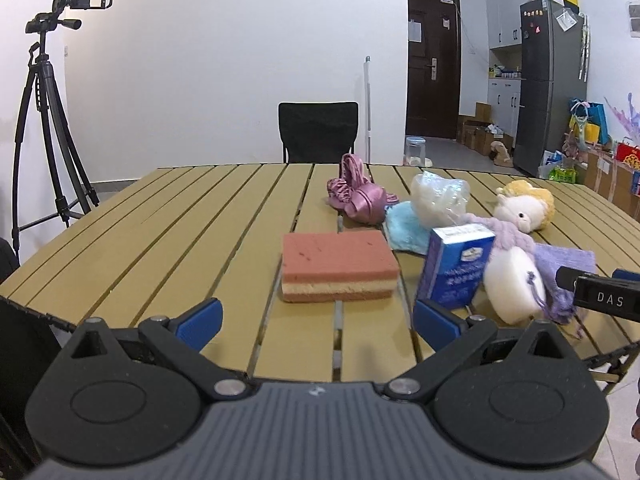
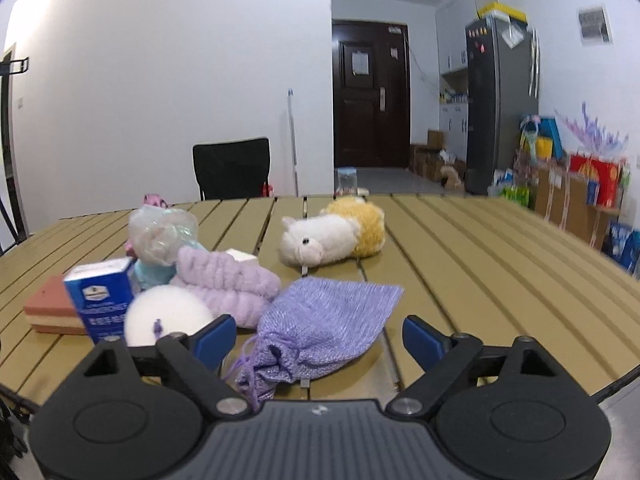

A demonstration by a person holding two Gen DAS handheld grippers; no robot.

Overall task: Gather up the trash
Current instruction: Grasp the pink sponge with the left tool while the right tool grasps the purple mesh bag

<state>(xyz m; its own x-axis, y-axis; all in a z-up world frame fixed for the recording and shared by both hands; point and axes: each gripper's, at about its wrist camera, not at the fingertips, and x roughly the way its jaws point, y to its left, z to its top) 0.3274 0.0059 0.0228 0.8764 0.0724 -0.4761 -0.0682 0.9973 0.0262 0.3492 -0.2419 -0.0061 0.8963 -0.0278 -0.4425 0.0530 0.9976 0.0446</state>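
A blue carton (image 1: 456, 266) stands on the slatted table (image 1: 160, 232), right of a pink sponge (image 1: 338, 266). Behind it lie a crumpled clear plastic bag (image 1: 438, 198), a light blue cloth (image 1: 406, 226) and a pink satin item (image 1: 360, 196). My left gripper (image 1: 316, 322) is open and empty, near the table's front edge, before the sponge. My right gripper (image 2: 318, 338) is open and empty, its fingers either side of a purple drawstring pouch (image 2: 324, 322). The carton (image 2: 102, 300) and plastic bag (image 2: 160, 238) show at its left.
A plush toy (image 2: 332, 236) lies mid-table; a white round object (image 2: 166, 318) and lilac fluffy cloth (image 2: 228, 280) sit left of the pouch. A black chair (image 1: 318, 132) stands behind the table, a tripod (image 1: 40, 120) at the left, a fridge (image 1: 550, 88) far right.
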